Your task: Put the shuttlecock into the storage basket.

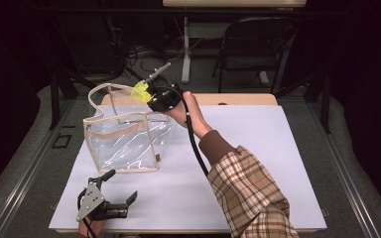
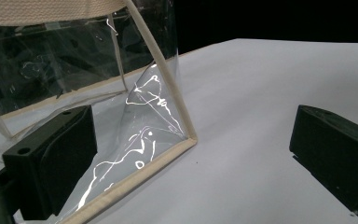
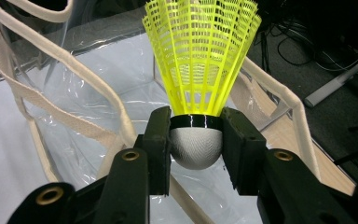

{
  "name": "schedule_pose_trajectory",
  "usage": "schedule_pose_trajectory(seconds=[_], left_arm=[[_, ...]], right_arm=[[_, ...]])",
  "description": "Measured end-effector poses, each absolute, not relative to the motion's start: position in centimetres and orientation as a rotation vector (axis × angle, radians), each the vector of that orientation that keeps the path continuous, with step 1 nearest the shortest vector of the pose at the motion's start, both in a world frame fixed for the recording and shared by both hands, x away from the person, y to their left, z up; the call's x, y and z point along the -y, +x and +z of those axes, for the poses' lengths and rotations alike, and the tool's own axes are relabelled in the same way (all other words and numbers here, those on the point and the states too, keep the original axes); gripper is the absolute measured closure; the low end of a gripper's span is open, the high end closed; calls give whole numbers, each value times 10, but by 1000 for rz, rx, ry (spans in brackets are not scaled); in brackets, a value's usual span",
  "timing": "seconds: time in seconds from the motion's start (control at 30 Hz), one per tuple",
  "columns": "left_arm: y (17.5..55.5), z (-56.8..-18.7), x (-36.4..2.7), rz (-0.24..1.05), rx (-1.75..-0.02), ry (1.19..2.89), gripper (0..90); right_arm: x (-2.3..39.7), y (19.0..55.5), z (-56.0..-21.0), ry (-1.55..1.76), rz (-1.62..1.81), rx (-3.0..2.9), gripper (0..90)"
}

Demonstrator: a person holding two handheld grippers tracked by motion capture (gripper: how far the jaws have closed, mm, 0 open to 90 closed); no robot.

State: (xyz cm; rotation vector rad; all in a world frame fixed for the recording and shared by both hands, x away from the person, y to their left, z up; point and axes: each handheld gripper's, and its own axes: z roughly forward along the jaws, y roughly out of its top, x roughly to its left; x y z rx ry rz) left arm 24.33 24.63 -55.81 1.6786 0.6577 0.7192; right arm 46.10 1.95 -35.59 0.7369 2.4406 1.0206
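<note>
Two grippers work over a white table (image 1: 258, 163). The right gripper (image 1: 146, 94) pinches a yellow shuttlecock (image 3: 200, 60) by its grey cork base, holding it in the air above the open top of a clear bag (image 1: 121, 139) with beige trim, which stands toward the table's far left corner. The left gripper (image 1: 120, 186), jaws spread wide, rests near the front left edge, just beside the bag's lower corner (image 2: 189, 137).
</note>
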Motion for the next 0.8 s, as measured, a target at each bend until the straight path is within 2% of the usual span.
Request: schedule_pose_trajectory(seconds=[0.8], left_arm=[[242,-558,-246,718,-652,1681,7]], right_arm=[[-36,469,-359,658,957,-2513,650]])
